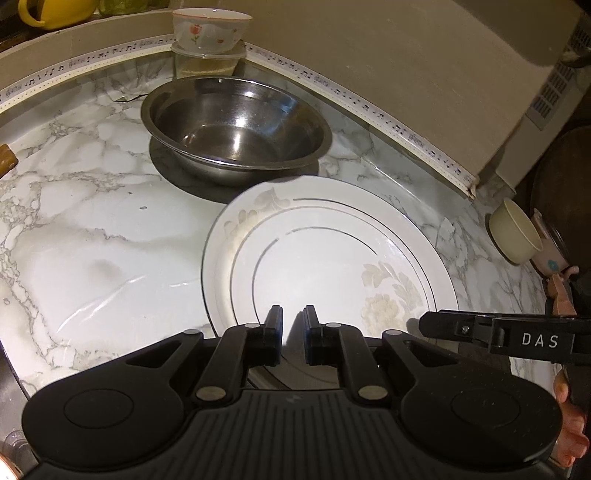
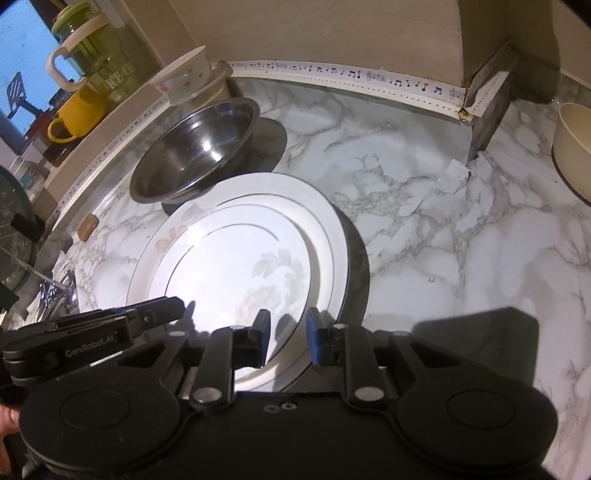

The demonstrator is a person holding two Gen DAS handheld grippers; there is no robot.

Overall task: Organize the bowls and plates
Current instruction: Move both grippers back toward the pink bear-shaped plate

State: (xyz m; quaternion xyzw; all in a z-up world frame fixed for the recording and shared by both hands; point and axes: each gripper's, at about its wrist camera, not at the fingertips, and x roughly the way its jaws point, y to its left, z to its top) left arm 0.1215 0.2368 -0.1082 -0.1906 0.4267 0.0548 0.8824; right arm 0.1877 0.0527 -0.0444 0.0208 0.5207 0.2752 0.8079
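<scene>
We've got the left gripper (image 1: 292,325) pinched on the plate's (image 1: 332,251) near rim, right gripper (image 2: 288,332) narrowly parted just beside, steel bowl (image 1: 236,129) straight beyond.

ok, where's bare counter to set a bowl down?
Free: marble left of the white plate and steel bowl; wider patch between the plate and the cream bowl. Crowded: back corner, where the floral bowl sits on a plastic container behind the steel bowl.
</scene>
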